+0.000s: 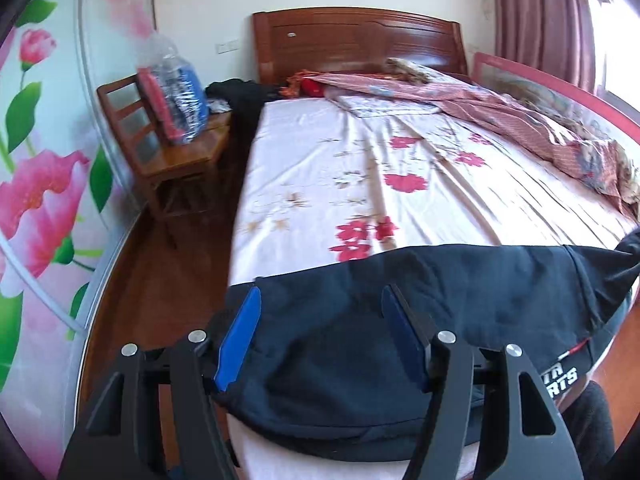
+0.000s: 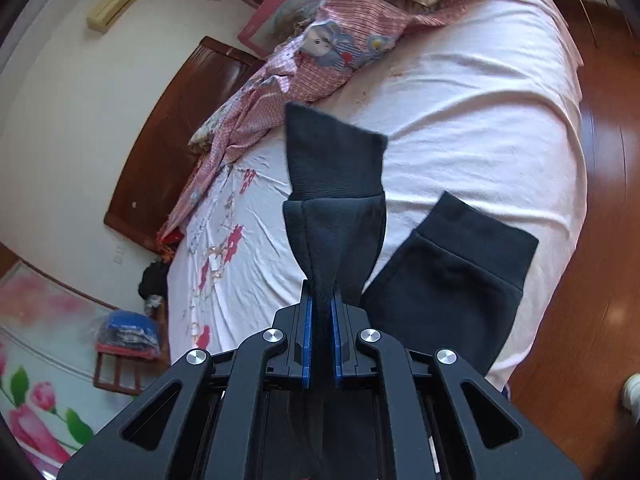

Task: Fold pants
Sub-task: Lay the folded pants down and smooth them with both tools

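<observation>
Dark navy pants (image 1: pixel 400 312) lie across the near end of the bed, with white lettering near the waist at the right. My left gripper (image 1: pixel 320 304) is open, its blue pads (image 1: pixel 240 332) spread over the pants fabric without holding it. In the right wrist view my right gripper (image 2: pixel 322 308) is shut on one pant leg (image 2: pixel 332 184), lifted so its ribbed cuff stands up in front of the camera. The other leg (image 2: pixel 448 276) lies flat on the sheet to the right.
The bed (image 1: pixel 360 168) has a pink floral sheet. A crumpled pink quilt (image 1: pixel 500 108) lies along its far and right side. A wooden headboard (image 1: pixel 356 40) stands behind. A wooden chair (image 1: pixel 172 160) with a plastic bag of clothes stands left of the bed. The floor (image 2: pixel 592 280) is wood.
</observation>
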